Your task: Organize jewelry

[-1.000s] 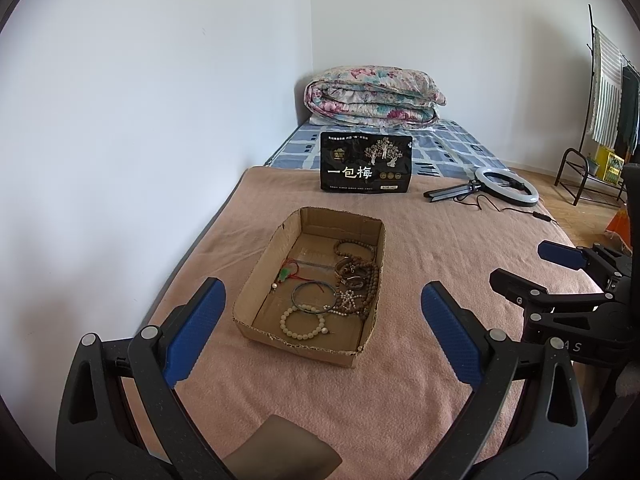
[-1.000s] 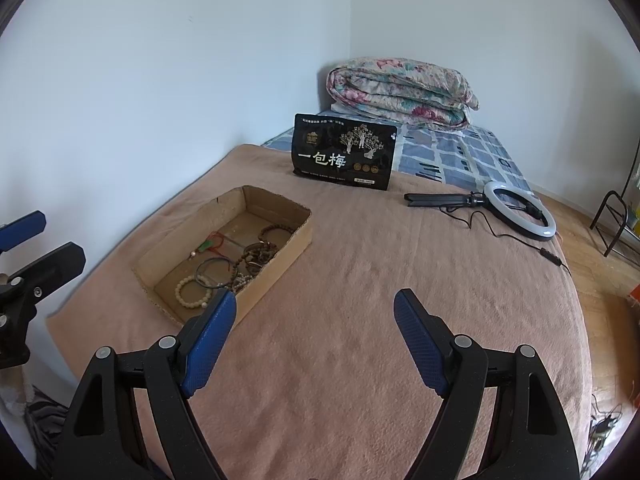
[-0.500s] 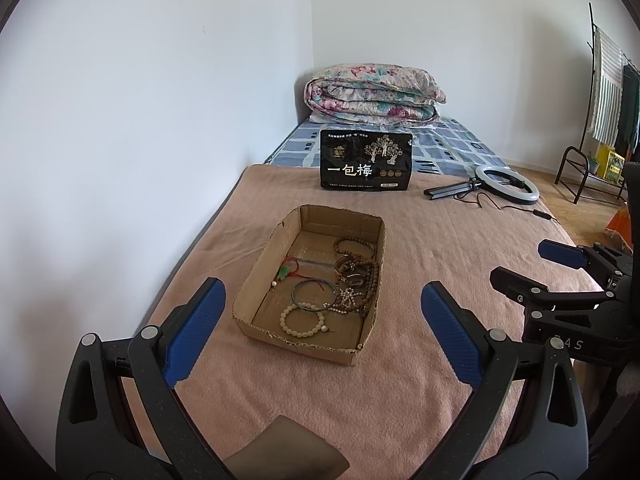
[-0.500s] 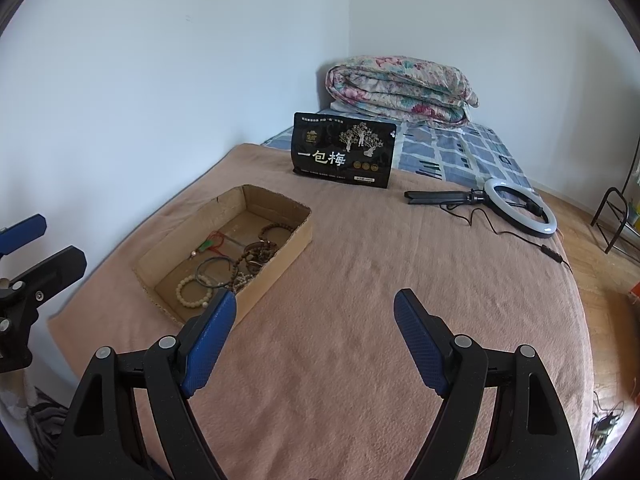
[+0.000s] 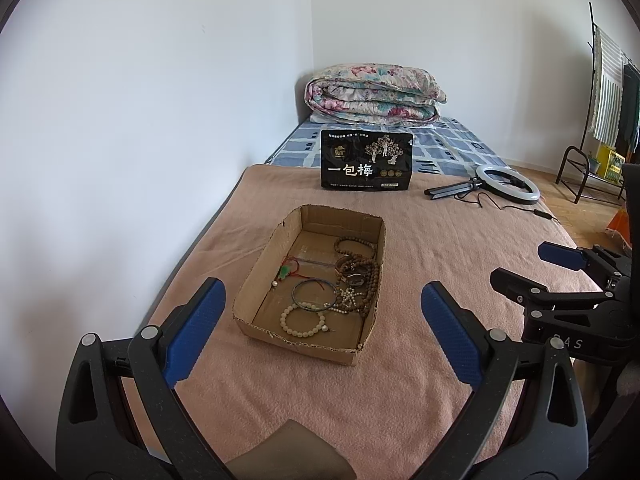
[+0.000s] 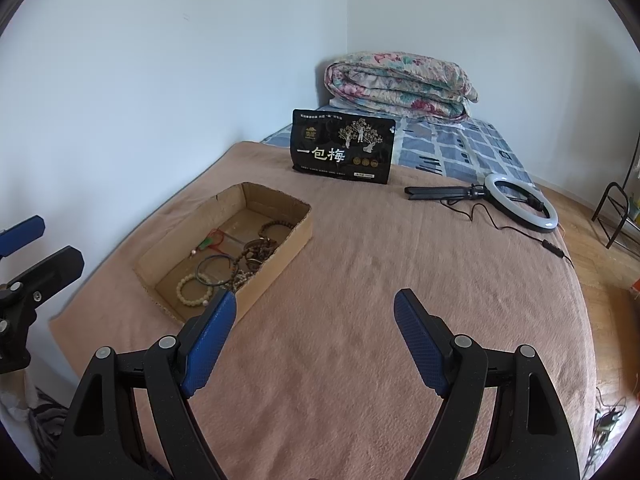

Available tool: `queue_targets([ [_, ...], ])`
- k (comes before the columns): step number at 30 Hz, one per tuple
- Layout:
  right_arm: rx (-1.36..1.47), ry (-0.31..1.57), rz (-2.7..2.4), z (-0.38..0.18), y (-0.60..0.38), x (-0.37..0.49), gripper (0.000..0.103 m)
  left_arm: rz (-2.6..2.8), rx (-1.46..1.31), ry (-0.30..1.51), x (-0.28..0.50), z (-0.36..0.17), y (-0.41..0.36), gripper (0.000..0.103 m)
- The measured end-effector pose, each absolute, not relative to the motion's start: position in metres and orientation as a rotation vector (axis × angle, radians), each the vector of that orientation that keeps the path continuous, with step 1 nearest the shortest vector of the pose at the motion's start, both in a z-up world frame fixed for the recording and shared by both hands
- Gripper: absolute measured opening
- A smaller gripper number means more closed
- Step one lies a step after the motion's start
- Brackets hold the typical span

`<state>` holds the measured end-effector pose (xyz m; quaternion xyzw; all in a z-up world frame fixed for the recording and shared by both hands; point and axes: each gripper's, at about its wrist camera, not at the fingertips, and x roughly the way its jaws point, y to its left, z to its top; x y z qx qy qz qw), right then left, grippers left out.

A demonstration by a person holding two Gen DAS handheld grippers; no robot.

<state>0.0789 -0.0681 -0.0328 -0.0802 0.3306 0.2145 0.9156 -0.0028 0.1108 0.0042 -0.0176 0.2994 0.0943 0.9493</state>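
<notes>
Left gripper (image 5: 320, 316) jaws wide, empty, right gripper (image 6: 314, 336) likewise

right hand-held gripper (image 6: 314, 340) perhaps drifted slightly leftward

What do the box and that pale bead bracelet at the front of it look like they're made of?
The box looks like plain brown corrugated cardboard: matte, with ragged torn edges along its near wall. The pale bead bracelet looks like smooth cream beads with a slight sheen, perhaps stone, jade or plastic; the pictures can't settle which.
</notes>
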Motion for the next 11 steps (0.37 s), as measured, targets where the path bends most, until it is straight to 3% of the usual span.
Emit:
queue_targets([
  [11, -0.16, 0.685, 0.442, -0.0331, -0.0685, 0.0783, 0.081, 0.199, -0.032, 0.593, -0.0063, 0.0007, 0.1081, 0.1],
])
